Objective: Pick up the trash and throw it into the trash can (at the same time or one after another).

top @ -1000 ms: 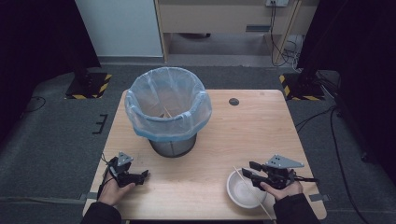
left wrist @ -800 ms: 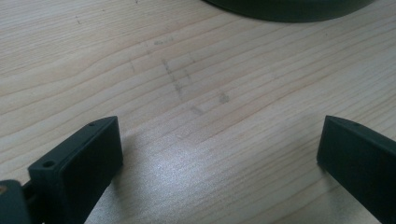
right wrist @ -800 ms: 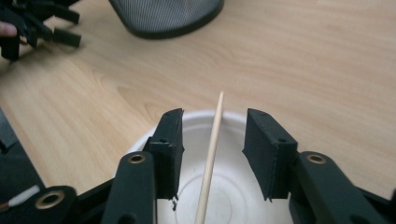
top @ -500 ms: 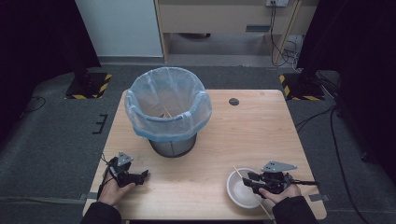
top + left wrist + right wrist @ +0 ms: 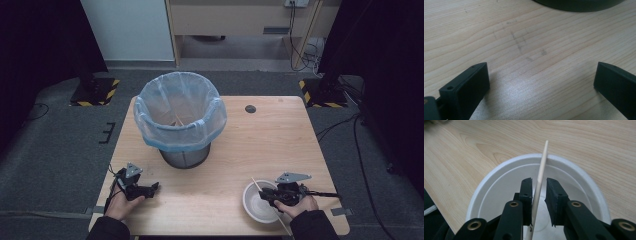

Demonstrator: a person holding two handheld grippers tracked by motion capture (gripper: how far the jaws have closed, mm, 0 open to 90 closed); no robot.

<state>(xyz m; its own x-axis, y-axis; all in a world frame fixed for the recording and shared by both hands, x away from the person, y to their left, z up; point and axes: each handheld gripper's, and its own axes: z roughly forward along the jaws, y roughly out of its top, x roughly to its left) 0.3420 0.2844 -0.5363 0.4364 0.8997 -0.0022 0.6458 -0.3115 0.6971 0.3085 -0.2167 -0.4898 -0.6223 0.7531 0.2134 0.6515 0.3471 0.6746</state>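
At the table's (image 5: 280, 140) near right corner, the right gripper (image 5: 539, 185) hangs over a white bowl (image 5: 499, 182), its jaws just closing around a wooden stick (image 5: 542, 170) that leans across the bowl's rim; a narrow gap shows on one side of the stick. Near the left front edge, the left gripper (image 5: 152, 188) rests with jaws spread wide over bare wood. A bin (image 5: 180, 117) lined with a blue bag stands toward the far left.
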